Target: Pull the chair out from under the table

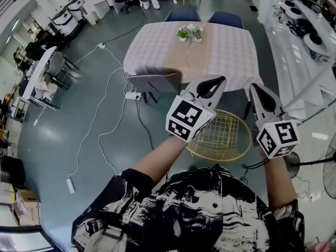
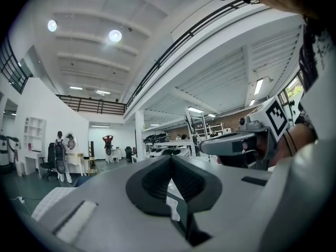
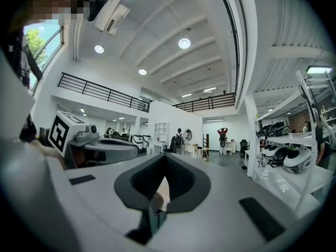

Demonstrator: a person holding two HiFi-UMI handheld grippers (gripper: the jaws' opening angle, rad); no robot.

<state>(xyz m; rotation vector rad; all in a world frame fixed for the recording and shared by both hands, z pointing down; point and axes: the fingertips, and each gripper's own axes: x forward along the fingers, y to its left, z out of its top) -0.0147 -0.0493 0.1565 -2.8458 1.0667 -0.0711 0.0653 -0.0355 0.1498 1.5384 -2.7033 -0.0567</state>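
A table [image 1: 157,49] under a pale checked cloth stands ahead, with a small plant [image 1: 190,33] on it. A grey chair [image 1: 155,81] is tucked in at the table's near left corner. A gold wire chair [image 1: 223,136] sits on the floor at the near edge, partly hidden behind my grippers. My left gripper [image 1: 217,81] and right gripper [image 1: 256,88] are held level side by side above the wire chair, both shut and empty. The left gripper view shows its jaws [image 2: 170,164] together, as does the right gripper view [image 3: 164,167].
Two blue chairs [image 1: 182,16] stand at the table's far side. White cables and a power strip [image 1: 133,95] lie on the floor to the left. Long white shelves [image 1: 302,41] run along the right, with a fan [image 1: 329,178] near them. Desks and office chairs fill the far left.
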